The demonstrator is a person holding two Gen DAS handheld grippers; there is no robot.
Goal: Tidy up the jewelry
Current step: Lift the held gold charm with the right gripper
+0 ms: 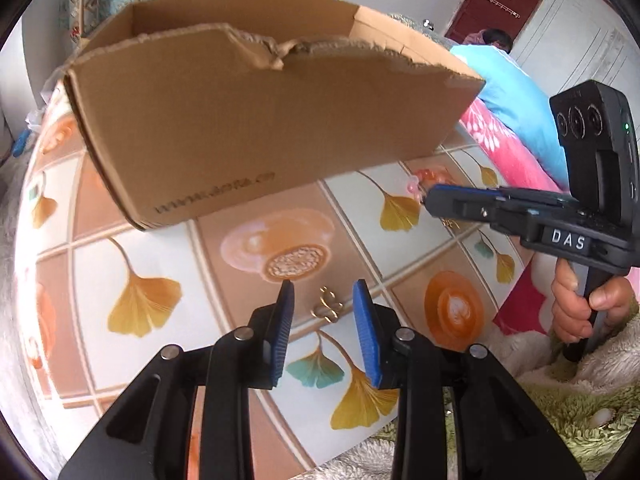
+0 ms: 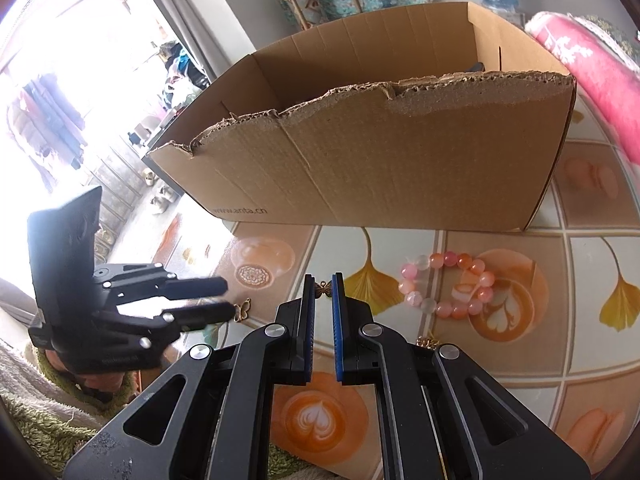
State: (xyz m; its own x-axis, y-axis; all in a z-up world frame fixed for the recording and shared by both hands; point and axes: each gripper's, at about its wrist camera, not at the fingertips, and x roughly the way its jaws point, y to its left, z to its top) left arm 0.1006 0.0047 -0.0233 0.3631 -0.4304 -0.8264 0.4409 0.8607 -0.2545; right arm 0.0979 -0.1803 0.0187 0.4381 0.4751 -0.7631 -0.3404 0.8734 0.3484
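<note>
- left gripper (image 1: pixel 323 294): jaws partly apart, nothing between the pads; a small gold butterfly charm (image 1: pixel 328 305) lies on the tablecloth (image 1: pixel 192 248) in the gap ahead of the tips, untouched
- right gripper (image 2: pixel 323 285): blue pads nearly together, pinching a small bronze butterfly charm (image 2: pixel 322 289) at the very tips; only the right wrist view shows this grip
- left wrist view sees the right gripper (image 1: pixel 430 200) side-on, tips low over the cloth by pink beads; whatever it holds is too small to make out there; a hand (image 1: pixel 580 304) wraps its handle
- right wrist view shows the left gripper (image 2: pixel 226 300) from the side, fingers apart, gold charm (image 2: pixel 242 309) just past its lower fingertip
- bead bracelet (image 2: pixel 448 284), pink and orange, lies whole on the cloth right of the right gripper in its own view; left wrist view catches only a few beads (image 1: pixel 420 182) behind the right gripper's tip
- another gold piece (image 2: pixel 428 342) peeks out beside the right gripper's body; kind unclear
- cardboard box (image 1: pixel 256 136), open top, torn front rim, stands on the cloth behind everything; the inside that shows looks bare, floor hidden in both views
</note>
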